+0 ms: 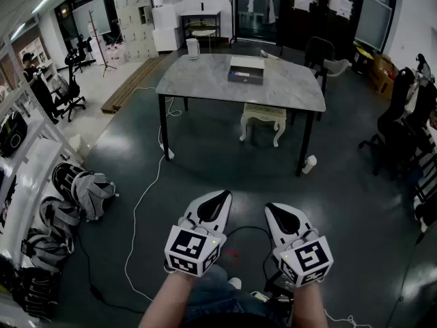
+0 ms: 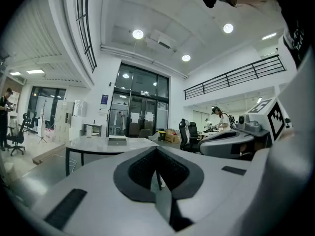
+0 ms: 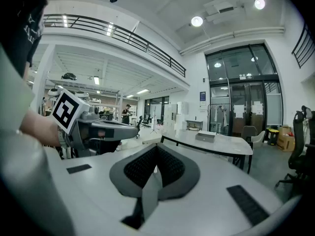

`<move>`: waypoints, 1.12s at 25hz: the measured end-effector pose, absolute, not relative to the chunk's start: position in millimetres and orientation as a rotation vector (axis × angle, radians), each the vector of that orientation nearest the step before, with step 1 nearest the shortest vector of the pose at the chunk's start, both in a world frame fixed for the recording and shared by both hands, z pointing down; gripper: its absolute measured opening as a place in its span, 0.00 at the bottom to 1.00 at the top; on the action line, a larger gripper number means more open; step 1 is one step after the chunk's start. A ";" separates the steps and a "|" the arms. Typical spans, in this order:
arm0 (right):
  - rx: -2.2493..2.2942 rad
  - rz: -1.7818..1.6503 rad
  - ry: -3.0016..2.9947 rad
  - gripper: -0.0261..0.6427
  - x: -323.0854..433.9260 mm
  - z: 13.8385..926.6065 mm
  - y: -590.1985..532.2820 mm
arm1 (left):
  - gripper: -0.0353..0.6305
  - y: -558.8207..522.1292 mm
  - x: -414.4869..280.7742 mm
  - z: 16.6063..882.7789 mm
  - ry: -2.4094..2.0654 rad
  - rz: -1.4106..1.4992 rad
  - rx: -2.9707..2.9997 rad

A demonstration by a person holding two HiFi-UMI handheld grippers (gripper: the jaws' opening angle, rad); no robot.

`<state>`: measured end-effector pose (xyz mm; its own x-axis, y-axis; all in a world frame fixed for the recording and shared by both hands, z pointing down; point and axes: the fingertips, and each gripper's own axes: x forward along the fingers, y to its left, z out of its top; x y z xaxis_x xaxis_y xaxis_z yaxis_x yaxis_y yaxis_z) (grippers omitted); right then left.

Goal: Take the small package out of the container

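Hovering far from the desk (image 1: 205, 79), left tongs (image 1: 220, 197) and right tongs (image 1: 274, 210) closed, empty; arriving shut could shove the container (image 1: 246, 70).

A flat rectangular container (image 1: 246, 70), pale-topped and dark-sided, lies near the far edge of the grey table (image 1: 205, 80).

I count one container (image 1: 246, 70) at the far edge of the surface (image 1: 205, 84), one white canister (image 1: 192, 48) at its far-left corner, and one stool (image 1: 263, 117) beneath.
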<state>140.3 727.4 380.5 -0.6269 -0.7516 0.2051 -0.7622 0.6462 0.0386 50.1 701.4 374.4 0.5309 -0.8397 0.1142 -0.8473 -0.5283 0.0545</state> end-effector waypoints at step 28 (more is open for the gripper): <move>1.214 0.012 -2.616 0.08 72.1 368.9 513.8 | 0.07 480.7 -32.7 366.6 -1.492 -0.034 2.625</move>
